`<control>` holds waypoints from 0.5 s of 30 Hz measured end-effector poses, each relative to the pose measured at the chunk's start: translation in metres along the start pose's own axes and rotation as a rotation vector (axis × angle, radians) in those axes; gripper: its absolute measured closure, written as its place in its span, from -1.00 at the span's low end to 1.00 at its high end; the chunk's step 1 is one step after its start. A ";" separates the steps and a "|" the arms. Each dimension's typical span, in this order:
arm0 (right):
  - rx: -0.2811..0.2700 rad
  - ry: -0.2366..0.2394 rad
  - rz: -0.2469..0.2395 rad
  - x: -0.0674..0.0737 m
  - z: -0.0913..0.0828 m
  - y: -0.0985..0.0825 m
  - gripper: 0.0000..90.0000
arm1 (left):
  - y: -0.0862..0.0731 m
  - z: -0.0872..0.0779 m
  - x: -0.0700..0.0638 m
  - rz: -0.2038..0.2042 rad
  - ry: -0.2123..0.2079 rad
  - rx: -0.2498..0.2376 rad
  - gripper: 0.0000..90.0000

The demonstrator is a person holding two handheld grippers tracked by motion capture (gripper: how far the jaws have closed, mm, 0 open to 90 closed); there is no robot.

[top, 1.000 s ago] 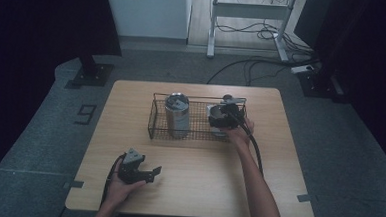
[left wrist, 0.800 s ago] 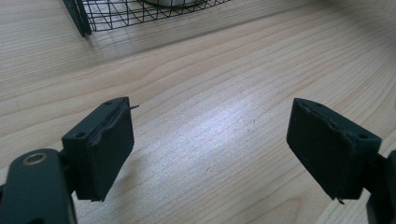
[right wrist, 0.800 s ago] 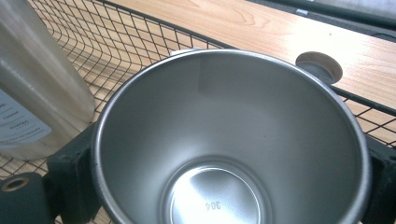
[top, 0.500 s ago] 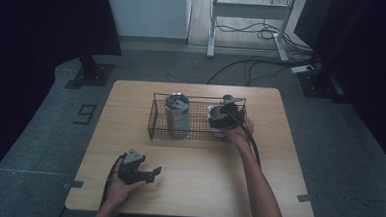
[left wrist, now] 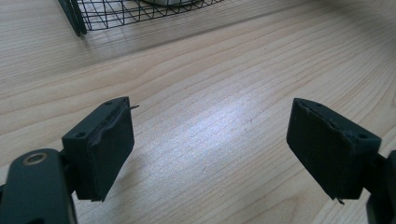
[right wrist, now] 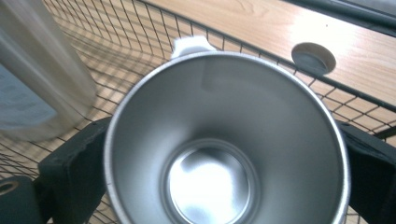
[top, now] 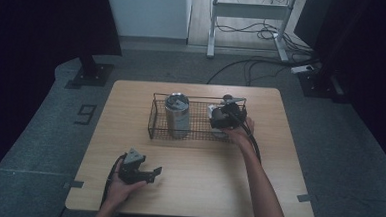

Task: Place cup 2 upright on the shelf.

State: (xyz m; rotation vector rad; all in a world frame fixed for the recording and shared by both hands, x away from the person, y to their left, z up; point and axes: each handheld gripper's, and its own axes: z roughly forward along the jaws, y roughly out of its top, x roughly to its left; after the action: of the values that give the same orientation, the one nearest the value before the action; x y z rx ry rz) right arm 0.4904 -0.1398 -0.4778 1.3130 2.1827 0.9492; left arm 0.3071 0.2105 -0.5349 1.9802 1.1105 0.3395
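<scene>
Right gripper point(top: 219, 121) clamps a steel cup point(right wrist: 226, 140) inside the wire basket point(top: 156, 117).
Left gripper point(top: 150, 173), at 7 o'clock on the table point(top: 273, 158), holds nothing, jaws apart.

Both forearms showing bare, no sleeves. Left gripper point(top: 150, 173) black, wearing grey three-cornered plate, trailing black cable. Right gripper point(top: 219, 119) black, trailing cable too.

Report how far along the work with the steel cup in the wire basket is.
Done: the lidded tumbler stands in the wire basket. In hand: the right hand-held gripper has its jaws on either side of the open steel cup inside the basket. The left hand-held gripper rests open over bare table. Left: lifting or releasing the cup.
</scene>
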 end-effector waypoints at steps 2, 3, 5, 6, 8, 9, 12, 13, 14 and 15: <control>-0.022 0.008 0.016 -0.001 -0.002 0.001 -0.95 | 0.000 0.000 0.000 -0.002 -0.002 0.000 -0.66; -0.038 0.018 0.024 -0.002 -0.004 0.001 -0.95 | 0.000 0.000 0.000 -0.005 -0.004 0.000 -0.66; -0.070 0.023 0.039 -0.003 -0.007 0.002 -0.95 | 0.000 0.000 0.000 -0.008 -0.007 -0.003 -0.66; -0.084 0.028 0.044 -0.004 -0.008 0.002 -0.95 | 0.000 0.000 0.000 -0.008 -0.006 -0.003 -0.66; -0.108 0.033 0.053 -0.005 -0.011 0.003 -0.95 | 0.000 -0.001 0.000 -0.009 -0.007 -0.003 -0.66; -0.119 0.035 0.055 -0.005 -0.013 0.004 -0.95 | 0.000 -0.001 0.000 -0.009 -0.006 -0.003 -0.66; -0.155 0.036 0.057 -0.006 -0.019 0.005 -0.94 | 0.000 0.000 0.000 -0.009 -0.006 -0.002 -0.66; -0.170 0.038 0.062 -0.006 -0.021 0.005 -0.94 | 0.000 0.000 0.000 -0.008 -0.006 -0.001 -0.66; -0.181 0.041 0.064 -0.006 -0.024 0.006 -0.93 | 0.000 0.000 0.000 -0.007 -0.005 -0.001 -0.66; -0.193 0.045 0.064 -0.005 -0.026 0.007 -0.92 | 0.000 0.000 0.000 -0.008 -0.006 -0.001 -0.66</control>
State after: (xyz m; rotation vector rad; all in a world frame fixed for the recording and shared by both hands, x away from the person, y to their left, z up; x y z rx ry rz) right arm 0.4796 -0.1514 -0.4550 1.2868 2.0333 1.1923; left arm 0.3071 0.2108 -0.5347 1.9739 1.1143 0.3297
